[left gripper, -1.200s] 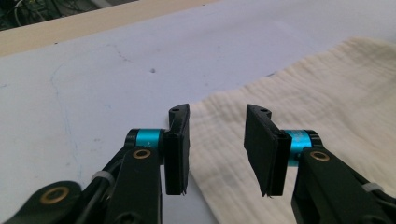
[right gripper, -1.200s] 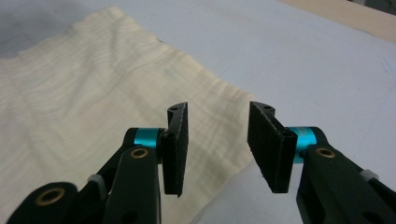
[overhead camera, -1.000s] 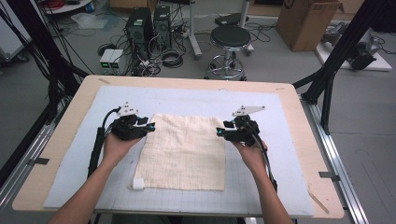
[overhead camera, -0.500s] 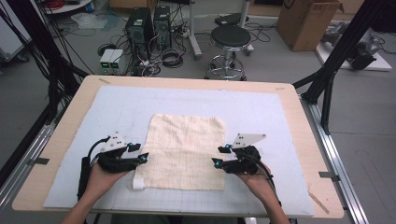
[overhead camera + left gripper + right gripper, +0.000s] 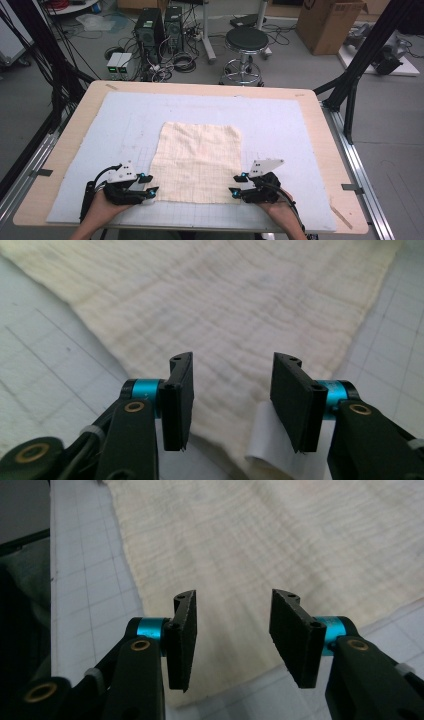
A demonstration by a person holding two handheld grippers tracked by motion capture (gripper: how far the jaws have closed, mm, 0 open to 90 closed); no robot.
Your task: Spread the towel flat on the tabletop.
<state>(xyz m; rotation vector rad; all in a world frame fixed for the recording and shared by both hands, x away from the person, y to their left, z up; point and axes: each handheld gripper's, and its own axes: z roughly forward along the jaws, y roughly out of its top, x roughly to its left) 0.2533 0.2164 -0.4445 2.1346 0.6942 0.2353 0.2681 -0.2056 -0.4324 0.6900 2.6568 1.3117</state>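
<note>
Cream cloth (image 5: pixel 197 162), one piece, lies flat and spread near the middle of one pale blue gridded mat (image 5: pixel 280 125), which covers one wooden table (image 5: pixel 320 120); so the high view records it. Same view: two hand-held grippers at the near side, the left gripper (image 5: pixel 148 184) at the cloth's near left corner and the right gripper (image 5: pixel 236 184) at its near right corner, each with jaws spread apart and pointing inward toward the cloth. Two grey three-cornered plates, one atop each gripper. One small white tag (image 5: pixel 149 200) sits at the near left corner beside the left gripper. Beyond the table, on the floor: one black round stool (image 5: pixel 247 40), one cardboard box (image 5: pixel 327 25), two dark computer towers (image 5: pixel 160 27). Left gripper view: the left gripper (image 5: pixel 232 390) shows two black jaws standing open with the cloth (image 5: pixel 240 300) visible in the gap between them, gripping nothing; the white tag (image 5: pixel 270 445) lies just under the right-hand jaw, curled at the cloth's edge, a detail the high view gives only as a speck. Right gripper view: the right gripper (image 5: pixel 232 630) likewise holds its two jaws apart above the cloth's (image 5: pixel 280 540) corner, clamped on nothing; the weave's fine ribbing and the mat's edge at left are plain here.
</note>
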